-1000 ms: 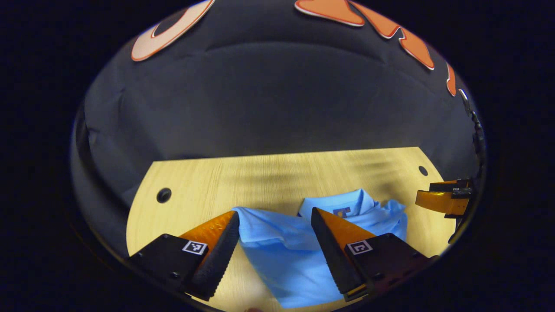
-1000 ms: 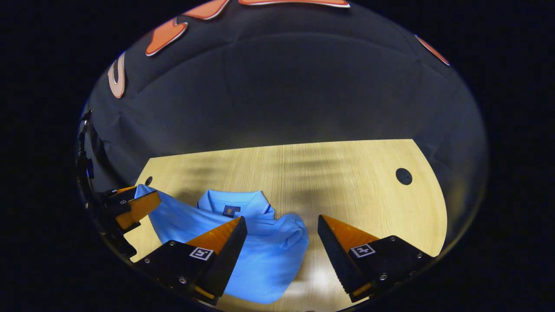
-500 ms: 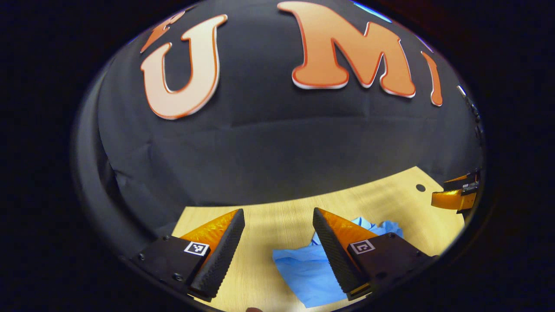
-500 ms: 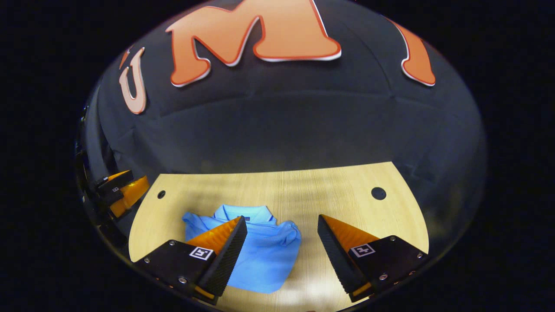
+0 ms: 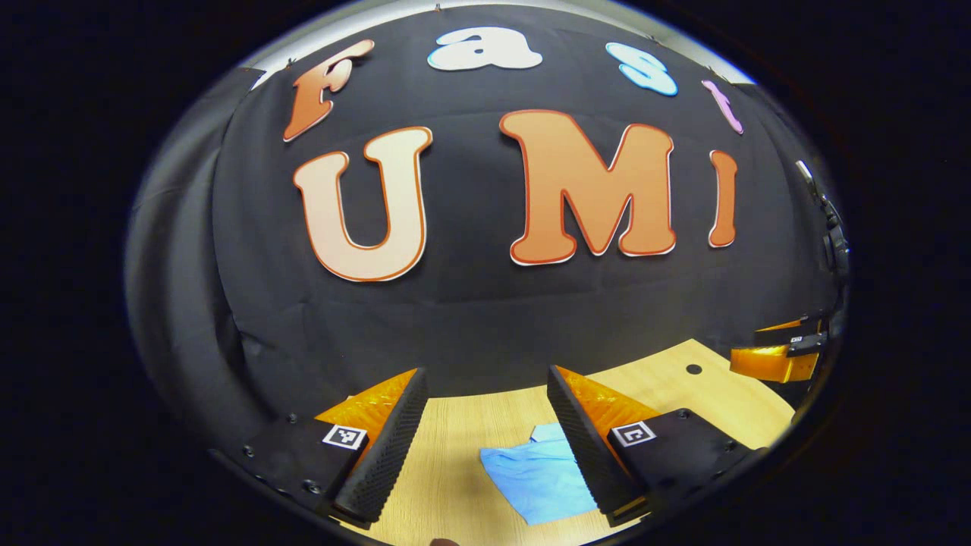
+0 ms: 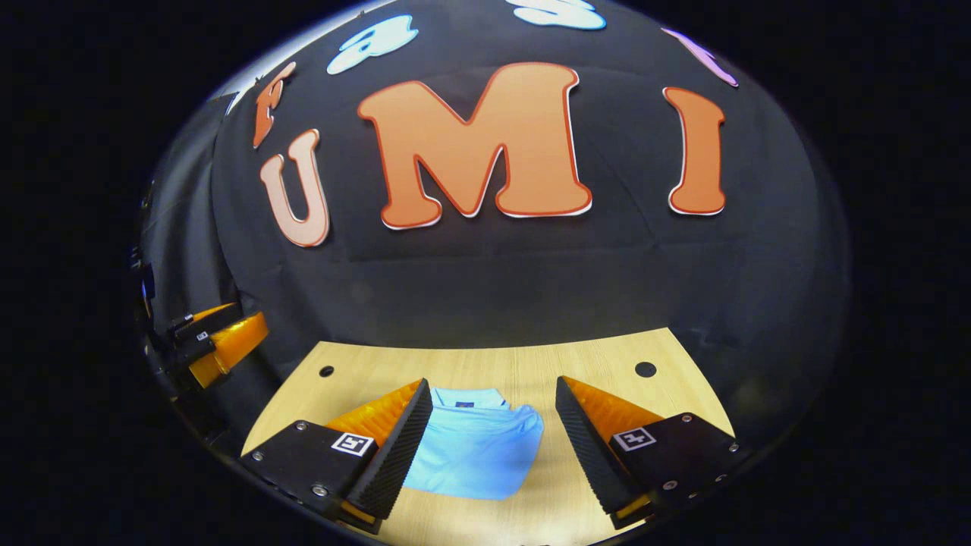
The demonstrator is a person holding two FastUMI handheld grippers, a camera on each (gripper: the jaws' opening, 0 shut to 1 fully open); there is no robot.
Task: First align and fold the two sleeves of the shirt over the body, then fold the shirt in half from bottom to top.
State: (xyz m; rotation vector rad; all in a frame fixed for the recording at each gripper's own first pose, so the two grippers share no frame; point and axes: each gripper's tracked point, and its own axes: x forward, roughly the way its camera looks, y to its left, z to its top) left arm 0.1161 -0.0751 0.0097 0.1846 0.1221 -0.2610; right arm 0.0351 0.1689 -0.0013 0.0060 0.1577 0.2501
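A light blue shirt [image 6: 474,447] lies folded into a compact bundle on the wooden table [image 6: 531,364], collar toward the far edge. In the right gripper view my right gripper [image 6: 493,440] hangs open above and in front of it, nothing between its fingers. The left gripper view shows the shirt [image 5: 538,474] low between my left gripper's [image 5: 485,436] spread fingers, partly hidden behind the right-hand finger. That gripper is open and holds nothing. Each view catches the other gripper at its edge: the left gripper [image 6: 216,345] and the right gripper [image 5: 774,356], both raised off the table.
The table has a round cable hole [image 6: 645,369] at the far right and a smaller hole [image 6: 326,371] at the far left. Black cloth wall rises right behind the table's far edge. Bare wood surrounds the shirt.
Both grippers have lifted up and drawn back from the shirt, staying open. The shirt now looks smaller and lower in both views and lies still on the table.
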